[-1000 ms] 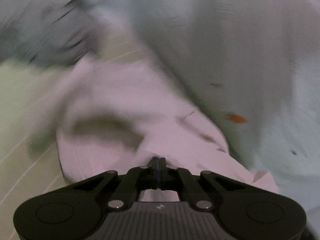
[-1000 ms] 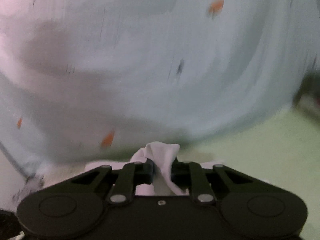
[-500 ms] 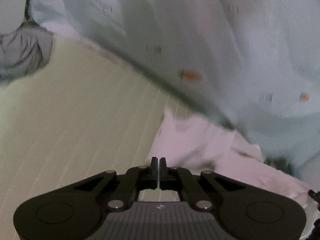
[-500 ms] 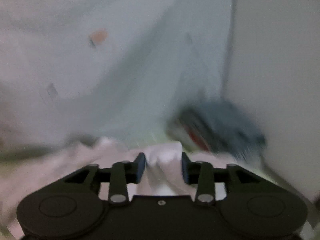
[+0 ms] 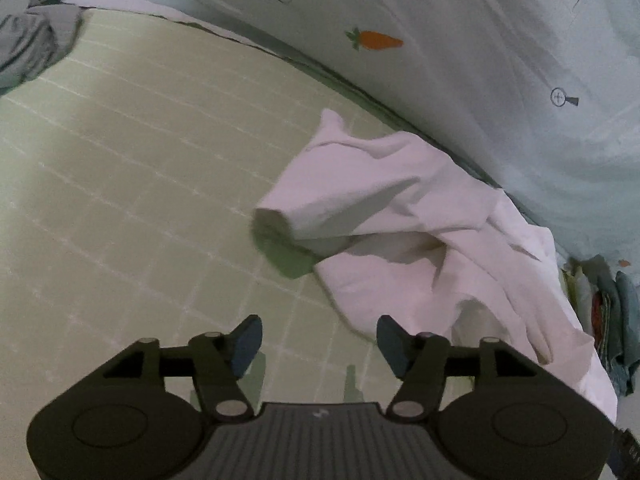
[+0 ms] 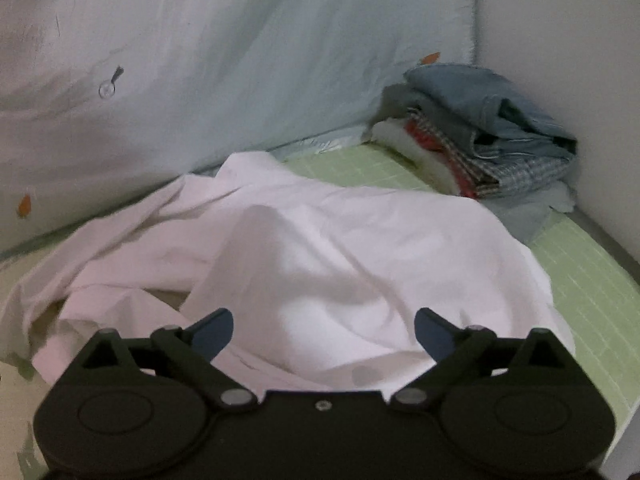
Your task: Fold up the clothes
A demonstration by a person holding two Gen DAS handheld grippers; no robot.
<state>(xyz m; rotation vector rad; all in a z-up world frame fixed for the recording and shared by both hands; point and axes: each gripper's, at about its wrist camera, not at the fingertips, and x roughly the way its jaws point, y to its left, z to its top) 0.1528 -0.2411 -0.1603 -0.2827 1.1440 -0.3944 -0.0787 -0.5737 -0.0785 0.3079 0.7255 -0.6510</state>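
Left wrist: rumpled white garment [image 5: 420, 216] on green gridded mat [image 5: 120, 168], left gripper [image 5: 319, 340] and right gripper [image 6: 324, 330] both spread, empty.

No text, label or number can be read on anything in either view.

Ahead of our left gripper [image 5: 319, 344], matt black plastic with a ribbed body and dull blue fingertip pads [image 5: 246, 338], we see a soft white cloth garment [image 5: 404, 216], matt and creased, lying on a smooth, pale green gridded mat [image 5: 132, 168]. Beyond it hangs a thin light-blue printed sheet [image 5: 460, 40], matt cotton by its look. Past our right gripper [image 6: 324, 332], equally matt plastic with small metal pivot pins, sits a folded clothes stack [image 6: 480, 136] of denim and woven check fabric.
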